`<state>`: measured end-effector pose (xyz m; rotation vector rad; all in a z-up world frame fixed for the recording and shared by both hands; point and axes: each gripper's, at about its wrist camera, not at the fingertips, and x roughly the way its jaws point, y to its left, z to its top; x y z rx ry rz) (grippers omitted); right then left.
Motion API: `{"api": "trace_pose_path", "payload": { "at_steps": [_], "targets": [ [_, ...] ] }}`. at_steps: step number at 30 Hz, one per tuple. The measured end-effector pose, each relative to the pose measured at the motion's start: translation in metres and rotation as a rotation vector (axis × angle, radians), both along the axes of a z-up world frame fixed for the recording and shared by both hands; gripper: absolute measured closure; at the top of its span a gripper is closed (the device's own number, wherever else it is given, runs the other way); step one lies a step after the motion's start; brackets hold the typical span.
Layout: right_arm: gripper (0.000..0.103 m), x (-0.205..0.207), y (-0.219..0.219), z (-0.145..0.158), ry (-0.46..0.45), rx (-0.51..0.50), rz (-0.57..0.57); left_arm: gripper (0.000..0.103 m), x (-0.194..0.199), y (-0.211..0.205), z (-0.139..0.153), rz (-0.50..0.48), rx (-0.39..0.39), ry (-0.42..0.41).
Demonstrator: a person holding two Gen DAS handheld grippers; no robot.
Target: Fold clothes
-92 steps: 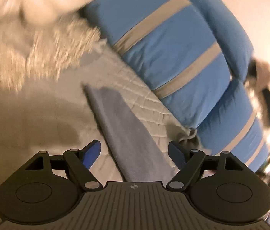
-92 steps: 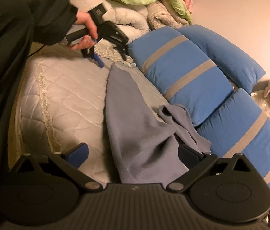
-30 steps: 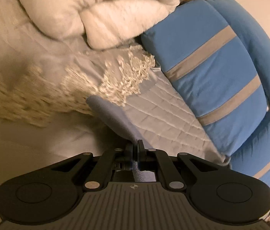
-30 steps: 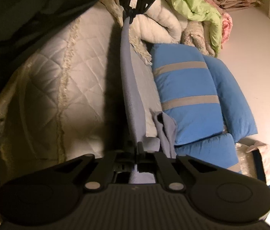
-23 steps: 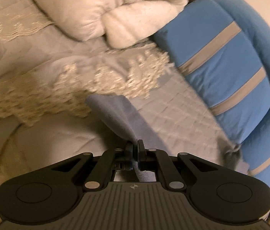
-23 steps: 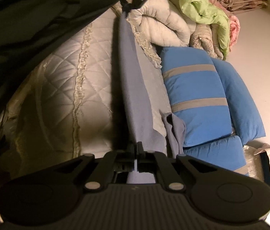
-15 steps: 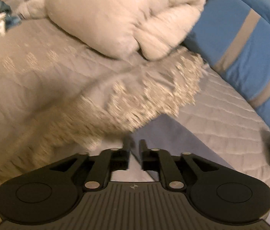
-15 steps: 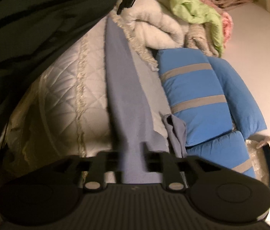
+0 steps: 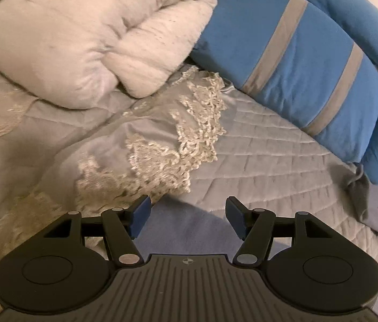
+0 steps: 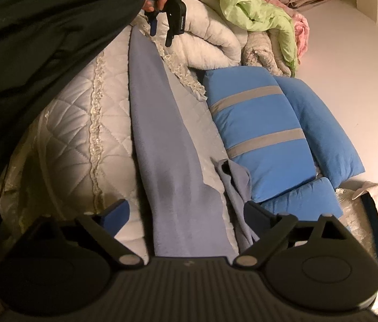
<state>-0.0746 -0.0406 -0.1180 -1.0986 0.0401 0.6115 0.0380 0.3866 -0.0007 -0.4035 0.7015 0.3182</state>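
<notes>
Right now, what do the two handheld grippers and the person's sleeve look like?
The left gripper and right gripper match: black ribbed bodies, round side discs, silver pivot pins, black linkage arms and blue finger pads. The sleeve is dark, loose fabric.

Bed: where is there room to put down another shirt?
The widest bare patch is the quilted bedspread between the grey-blue garment and the person's dark sleeve. A narrower strip lies between the garment and the blue cushions. The bed's far end is crowded with piled blankets.
</notes>
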Motion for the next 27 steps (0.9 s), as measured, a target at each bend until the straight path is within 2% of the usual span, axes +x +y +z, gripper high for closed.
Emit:
{"api": "trace_pose_path", "payload": {
  "at_steps": [2,3,4,5,6,7,9,11,15,20,21,22,24,27],
  "targets": [
    [0.004,0.001,0.0,-0.001,0.008,-0.007,0.0,0.044,0.007,0.003,-0.005,-0.001,-0.008,0.0],
    [0.004,0.001,0.0,-0.002,0.013,-0.01,0.0,0.05,0.01,0.003,-0.007,-0.007,-0.008,0.009],
    [0.004,0.001,0.0,-0.003,0.017,-0.013,0.0,0.064,0.015,0.002,-0.01,-0.017,0.0,0.027],
    [0.004,0.002,0.0,-0.004,0.02,-0.014,-0.001,0.073,0.019,0.001,-0.012,-0.027,0.012,0.049],
    [0.003,0.002,0.001,-0.004,0.022,-0.016,-0.003,0.1,0.02,-0.001,-0.014,-0.035,0.026,0.062],
    [0.003,0.003,0.0,-0.004,0.025,-0.014,-0.005,0.103,0.02,-0.004,-0.015,-0.041,0.047,0.069],
    [0.003,0.004,0.0,-0.003,0.03,-0.008,-0.012,0.103,0.019,-0.009,-0.015,-0.038,0.112,0.067],
    [0.003,0.005,-0.001,-0.002,0.036,0.001,-0.02,0.103,0.016,-0.009,-0.014,0.003,0.173,0.062],
    [0.003,0.01,-0.002,0.005,0.054,0.045,-0.055,0.103,0.007,0.005,-0.01,0.099,0.196,0.052],
    [0.0,0.021,-0.005,0.018,0.106,0.135,-0.12,0.095,-0.004,0.009,0.002,0.102,0.178,0.047],
    [0.0,0.022,-0.006,0.02,0.114,0.149,-0.131,0.078,-0.005,0.006,0.007,0.09,0.182,0.039],
    [0.0,0.023,-0.007,0.022,0.118,0.158,-0.139,0.053,-0.006,0.0,0.012,0.069,0.191,0.026],
    [0.0,0.025,-0.008,0.024,0.119,0.176,-0.161,0.032,-0.008,-0.013,0.023,0.03,0.21,-0.003],
    [0.0,0.032,-0.013,0.032,0.145,0.229,-0.207,0.03,-0.004,-0.042,0.039,-0.032,0.237,-0.037]
  ]
}}
